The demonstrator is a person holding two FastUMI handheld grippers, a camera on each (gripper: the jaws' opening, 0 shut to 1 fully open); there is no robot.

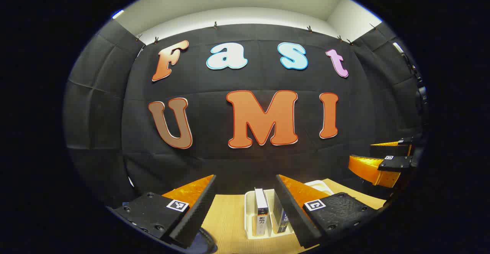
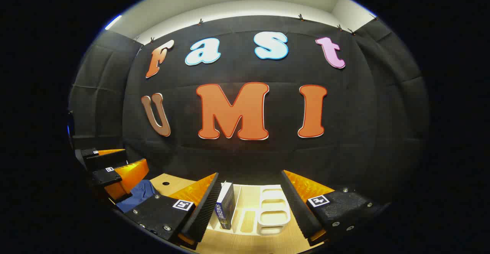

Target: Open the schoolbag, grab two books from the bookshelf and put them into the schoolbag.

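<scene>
The left hand-held gripper (image 1: 245,192) hangs above the wooden surface (image 1: 227,223) with its fingers spread wide and nothing between them. Through the gap stands the white bookshelf (image 1: 249,204), a small desktop rack, with two books upright in it: a white-spined book (image 1: 261,212) on the left and, just beside it, a second book (image 1: 279,217) partly hidden behind the right finger. At the bottom edge of the left gripper view, under the left finger, a bit of dark blue fabric with a black strap shows — too little to tell what it is.

The right hand-held gripper (image 2: 250,192) is likewise wide open and holds nothing. In the right gripper view the white bookshelf (image 2: 273,210) lies between its fingers, showing several slots; a dark blue book (image 2: 226,206) stands upright in the leftmost slot, close to the gripper's left finger but not pressed by it. The slots to its right hold nothing. The other hand-held gripper appears farther off at the left of this view, open too, and just below it lies a fold of blue cloth (image 2: 138,194) on the surface — probably the schoolbag, though little of it is visible.
</scene>
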